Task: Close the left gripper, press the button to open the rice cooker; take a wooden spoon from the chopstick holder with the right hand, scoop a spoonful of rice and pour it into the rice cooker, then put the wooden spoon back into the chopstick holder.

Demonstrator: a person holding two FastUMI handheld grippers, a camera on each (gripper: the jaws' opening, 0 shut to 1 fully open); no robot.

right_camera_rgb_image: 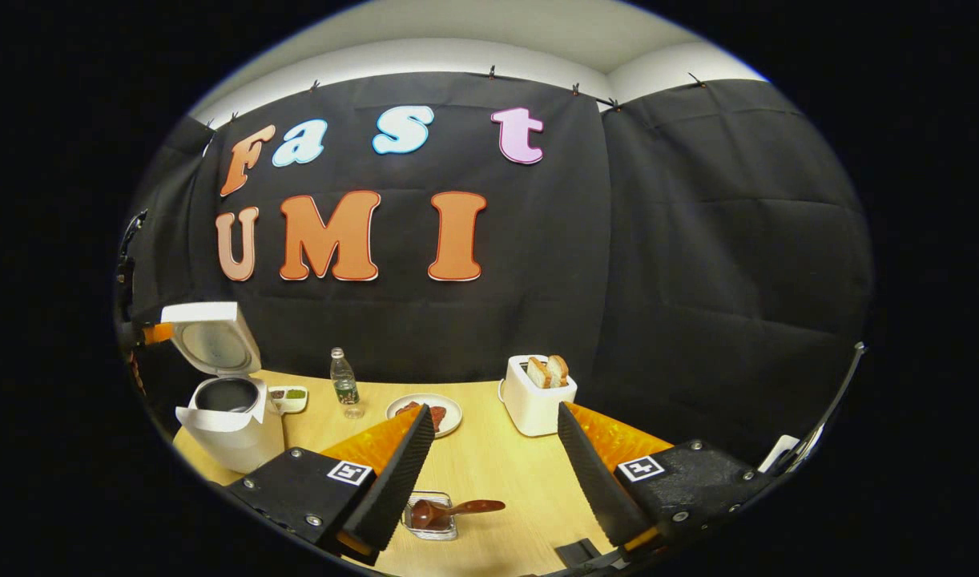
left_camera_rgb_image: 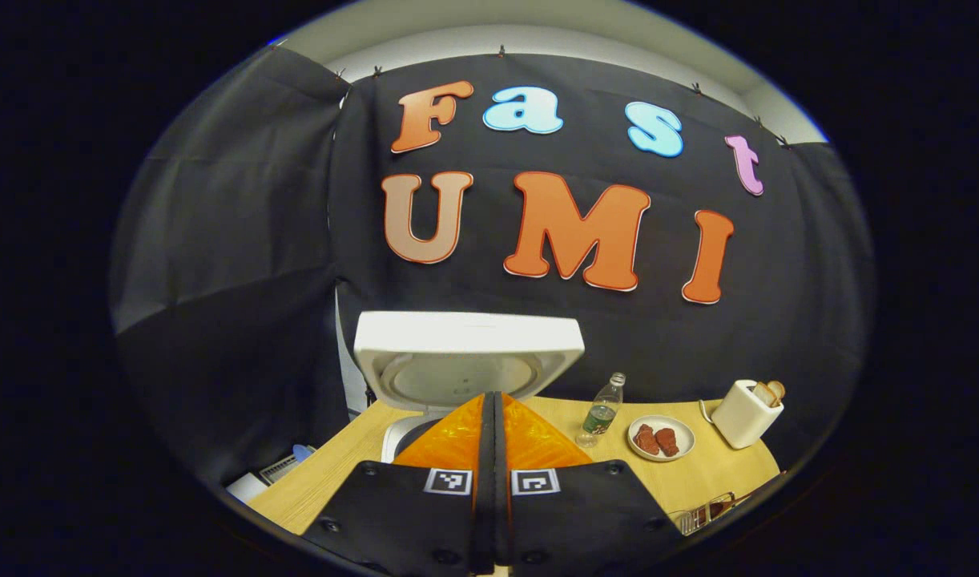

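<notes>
wooden spoon (right_camera_rgb_image: 451, 510) low between the right gripper (right_camera_rgb_image: 496, 449) spread fingers, untouched

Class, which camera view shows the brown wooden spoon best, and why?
The right gripper view: the brown wooden spoon lies across a clear glass holder, fully visible. The left gripper view catches just a small part at the edge.
</notes>
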